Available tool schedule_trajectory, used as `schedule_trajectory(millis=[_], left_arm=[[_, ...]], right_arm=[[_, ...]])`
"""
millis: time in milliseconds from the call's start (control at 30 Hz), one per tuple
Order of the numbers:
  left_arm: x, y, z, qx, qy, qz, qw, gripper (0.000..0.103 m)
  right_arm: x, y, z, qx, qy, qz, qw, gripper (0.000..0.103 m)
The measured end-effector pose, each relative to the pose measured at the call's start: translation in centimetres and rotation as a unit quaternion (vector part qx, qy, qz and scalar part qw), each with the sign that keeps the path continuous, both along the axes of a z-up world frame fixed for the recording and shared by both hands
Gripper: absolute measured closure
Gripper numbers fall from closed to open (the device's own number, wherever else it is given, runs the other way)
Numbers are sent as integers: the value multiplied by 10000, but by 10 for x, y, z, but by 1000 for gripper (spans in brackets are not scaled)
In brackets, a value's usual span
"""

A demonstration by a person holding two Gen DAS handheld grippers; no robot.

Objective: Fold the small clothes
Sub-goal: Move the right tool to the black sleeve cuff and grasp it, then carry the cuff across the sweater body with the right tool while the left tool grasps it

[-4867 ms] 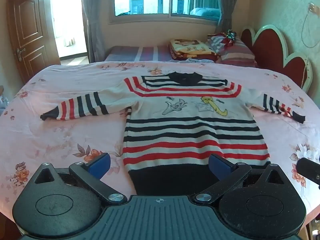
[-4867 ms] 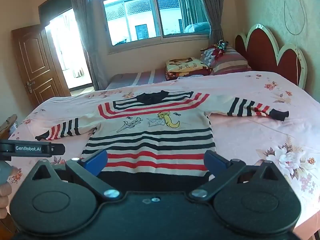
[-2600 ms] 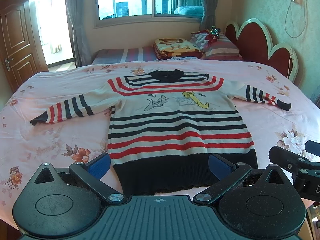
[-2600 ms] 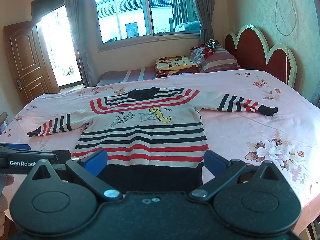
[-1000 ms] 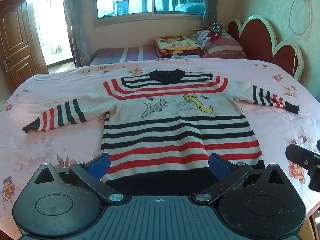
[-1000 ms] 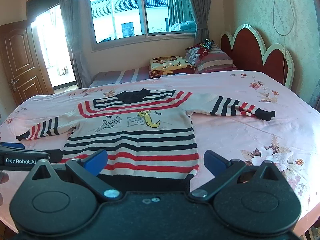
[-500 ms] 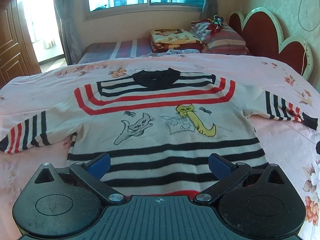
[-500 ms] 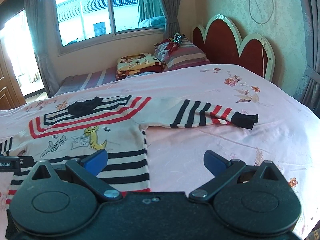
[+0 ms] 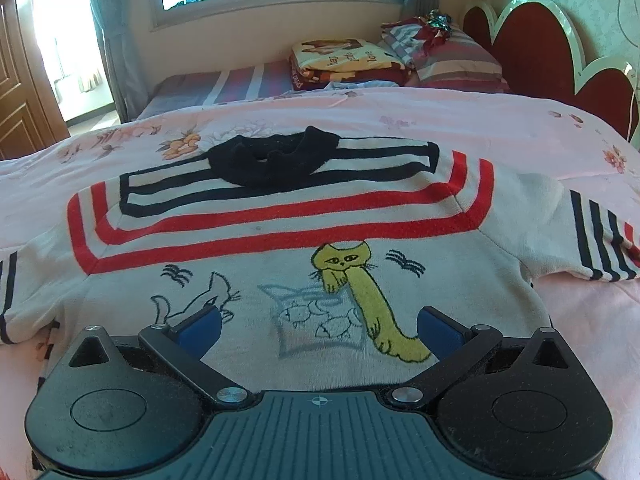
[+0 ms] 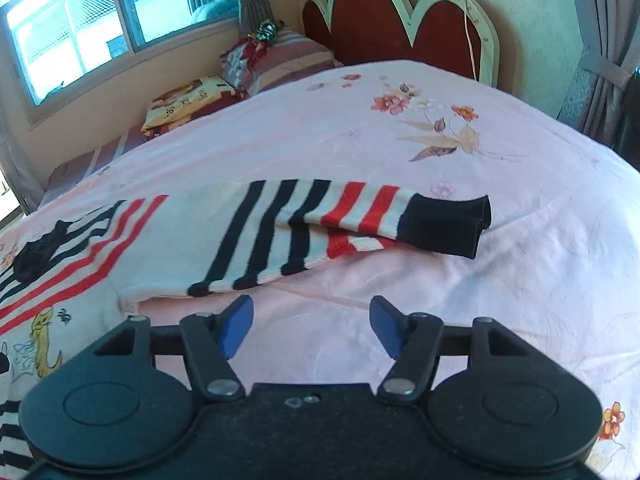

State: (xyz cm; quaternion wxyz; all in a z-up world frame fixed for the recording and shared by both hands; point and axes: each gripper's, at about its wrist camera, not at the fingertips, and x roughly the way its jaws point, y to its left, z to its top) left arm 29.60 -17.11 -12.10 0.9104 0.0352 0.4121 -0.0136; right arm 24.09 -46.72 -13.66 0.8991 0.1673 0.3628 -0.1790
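A small striped sweater (image 9: 280, 232) with a black collar and embroidered cats lies flat, front up, on the pink bedspread (image 9: 480, 120). My left gripper (image 9: 318, 326) hovers low over its chest, wide open, nothing between the blue pads. In the right wrist view the sweater's right sleeve (image 10: 304, 228) stretches across the bed, its black cuff (image 10: 448, 224) at the right end. My right gripper (image 10: 311, 324) sits just in front of that sleeve over bare bedspread. Its jaws are closing, with nothing between them.
Folded blankets (image 9: 344, 60) and striped pillows (image 9: 440, 56) are stacked on a second bed under the window. A red scalloped headboard (image 10: 400, 20) stands at the far right. A wooden door (image 9: 16, 92) is at the left.
Both grippers moved forward and down towards the bed. The left one now sits over the sweater's chest, the right one swung over to the right sleeve and its jaws have narrowed.
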Motion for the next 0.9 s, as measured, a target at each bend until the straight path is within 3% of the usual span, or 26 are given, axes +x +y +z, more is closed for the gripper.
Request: schedule_trajectory(millis=[200, 300, 367, 433, 500, 600, 700, 900], left_arm=[[33, -2, -14, 103, 98, 231, 9996, 0], [43, 0, -19, 190, 141, 341, 9991, 0], [48, 1, -21, 239, 171, 377, 9989, 0], [53, 5, -24, 241, 179, 421, 9987, 0], [57, 10, -26, 191, 185, 468, 9985, 0], [59, 16, -28, 67, 116, 497, 9987, 0], [62, 22, -29, 6, 166, 550, 9983, 0], [69, 37, -19, -318, 248, 755, 9963, 0]], right_arm=[[21, -53, -24, 889, -56, -625, 9941, 40], [29, -70, -30, 1080, -180, -863, 9902, 39], [38, -77, -31, 973, -234, -960, 9903, 40], [46, -82, -33, 847, -247, -1039, 9907, 46], [52, -85, -34, 668, -244, -1087, 9915, 66], [54, -85, -33, 488, -323, -1022, 9930, 77], [55, -78, -27, 239, -446, -875, 9949, 82], [77, -16, 18, -300, -1019, 344, 9937, 88]])
